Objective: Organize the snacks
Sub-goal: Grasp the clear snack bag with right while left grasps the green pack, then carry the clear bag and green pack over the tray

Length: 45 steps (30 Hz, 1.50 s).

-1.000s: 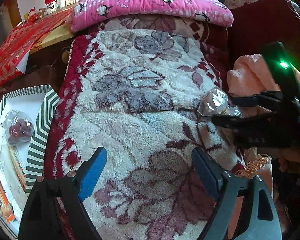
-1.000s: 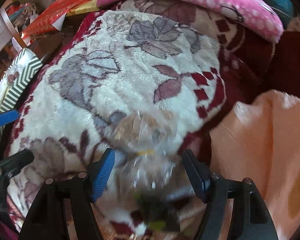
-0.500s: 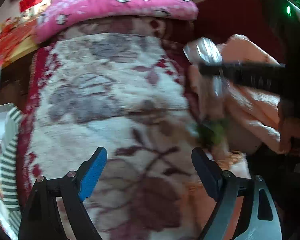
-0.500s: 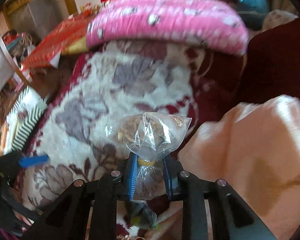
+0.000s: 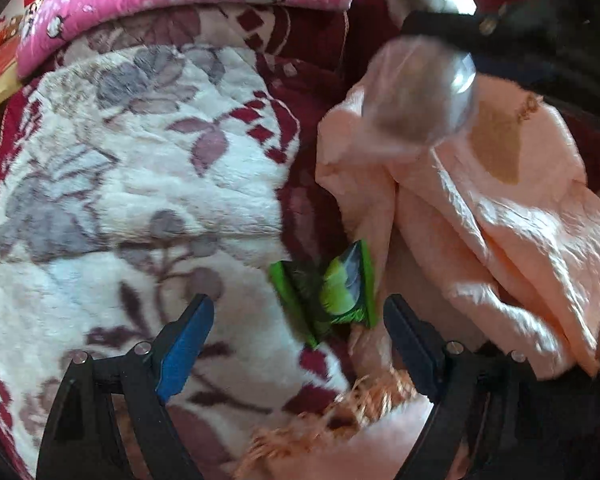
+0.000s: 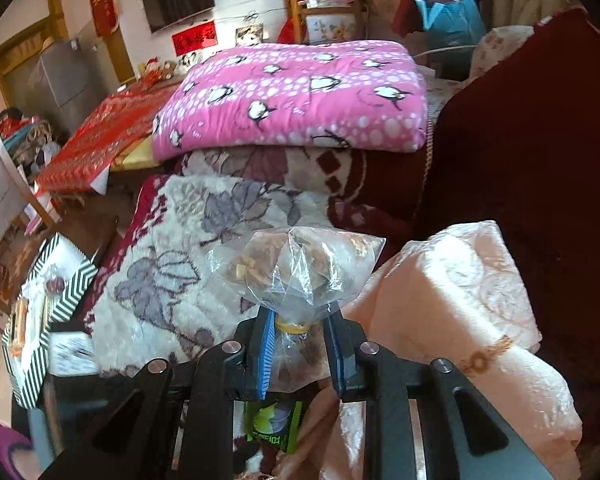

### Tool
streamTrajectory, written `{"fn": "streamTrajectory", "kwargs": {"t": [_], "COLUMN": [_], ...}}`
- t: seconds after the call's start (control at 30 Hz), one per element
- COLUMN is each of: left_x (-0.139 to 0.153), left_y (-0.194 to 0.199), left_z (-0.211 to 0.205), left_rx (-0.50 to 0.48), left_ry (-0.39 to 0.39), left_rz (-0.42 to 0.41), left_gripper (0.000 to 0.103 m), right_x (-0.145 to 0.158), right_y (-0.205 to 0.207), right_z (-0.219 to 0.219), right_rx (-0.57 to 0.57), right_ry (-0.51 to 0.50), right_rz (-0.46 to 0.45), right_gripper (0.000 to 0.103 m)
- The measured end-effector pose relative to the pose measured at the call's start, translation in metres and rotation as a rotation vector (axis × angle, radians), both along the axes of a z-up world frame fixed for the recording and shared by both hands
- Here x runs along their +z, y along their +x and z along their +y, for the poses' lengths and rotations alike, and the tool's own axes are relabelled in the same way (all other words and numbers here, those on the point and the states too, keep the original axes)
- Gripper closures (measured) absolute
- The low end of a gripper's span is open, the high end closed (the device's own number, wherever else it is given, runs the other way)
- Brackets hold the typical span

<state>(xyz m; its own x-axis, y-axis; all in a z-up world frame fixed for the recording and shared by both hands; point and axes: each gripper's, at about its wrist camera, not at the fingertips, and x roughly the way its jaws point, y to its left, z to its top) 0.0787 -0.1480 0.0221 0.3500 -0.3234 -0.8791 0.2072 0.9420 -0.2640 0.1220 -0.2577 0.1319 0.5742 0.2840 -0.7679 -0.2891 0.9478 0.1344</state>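
Observation:
My right gripper [image 6: 298, 330] is shut on the tied neck of a clear plastic bag of brown snacks [image 6: 296, 270] and holds it up above the bed. The same bag [image 5: 416, 92] shows blurred at the upper right of the left wrist view. A green snack packet [image 5: 326, 288] lies in the fold between the floral blanket [image 5: 140, 184] and the peach cloth [image 5: 480, 208]; it also shows under the right gripper [image 6: 274, 424]. My left gripper [image 5: 300, 332] is open, just in front of the green packet, not touching it.
A striped green-and-white box [image 6: 40, 320] holding several snacks sits on the left beside the bed. A pink penguin quilt [image 6: 296, 96] lies folded at the far end. A dark red sofa back [image 6: 540, 160] stands on the right.
My right gripper closed on the clear bag and lifted it off the blanket. My left gripper moved right and closer, so the green packet now lies between its open fingers' line.

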Motion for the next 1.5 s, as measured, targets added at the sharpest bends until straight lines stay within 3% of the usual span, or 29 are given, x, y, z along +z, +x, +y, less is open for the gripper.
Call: {"fn": "streamTrajectory", "kwargs": {"t": [0.17, 0.23, 0.27, 0.3, 0.33, 0.57, 0.77, 1.03, 1.5], "left_x": [-0.02, -0.027, -0.029, -0.03, -0.03, -0.005, 0.025, 0.03, 0.057], "left_y": [0.01, 0.012, 0.012, 0.013, 0.013, -0.008, -0.027, -0.044, -0.084], "left_z": [-0.022, -0.024, -0.023, -0.022, -0.018, 0.029, 0.063, 0.098, 0.193], "left_rx": [-0.004, 0.007, 0.018, 0.013, -0.001, 0.001, 0.033, 0.09, 0.253], "left_ry": [-0.02, -0.01, 0.012, 0.001, -0.036, -0.081, -0.002, -0.004, 0.158], "left_rz": [0.045, 0.051, 0.051, 0.052, 0.059, 0.018, -0.052, -0.046, -0.129], "left_gripper": [0.017, 0.035, 0.054, 0.065, 0.067, 0.07, 0.07, 0.071, 0.071], "right_x": [0.001, 0.002, 0.002, 0.002, 0.002, 0.005, 0.002, -0.011, -0.027], "right_y": [0.002, 0.002, 0.001, 0.001, 0.0, -0.006, -0.015, -0.037, -0.077], "right_z": [-0.012, -0.013, -0.013, -0.013, -0.012, 0.0, 0.03, 0.05, 0.137], "right_rx": [-0.023, -0.025, -0.023, -0.021, -0.02, 0.011, 0.064, 0.093, 0.247], "right_ry": [0.035, 0.04, 0.041, 0.041, 0.041, 0.031, 0.006, 0.029, 0.048], "right_rz": [0.001, -0.001, -0.002, -0.004, -0.005, -0.011, -0.006, 0.033, 0.076], "right_gripper": [0.078, 0.078, 0.078, 0.078, 0.078, 0.078, 0.079, 0.08, 0.08]}}
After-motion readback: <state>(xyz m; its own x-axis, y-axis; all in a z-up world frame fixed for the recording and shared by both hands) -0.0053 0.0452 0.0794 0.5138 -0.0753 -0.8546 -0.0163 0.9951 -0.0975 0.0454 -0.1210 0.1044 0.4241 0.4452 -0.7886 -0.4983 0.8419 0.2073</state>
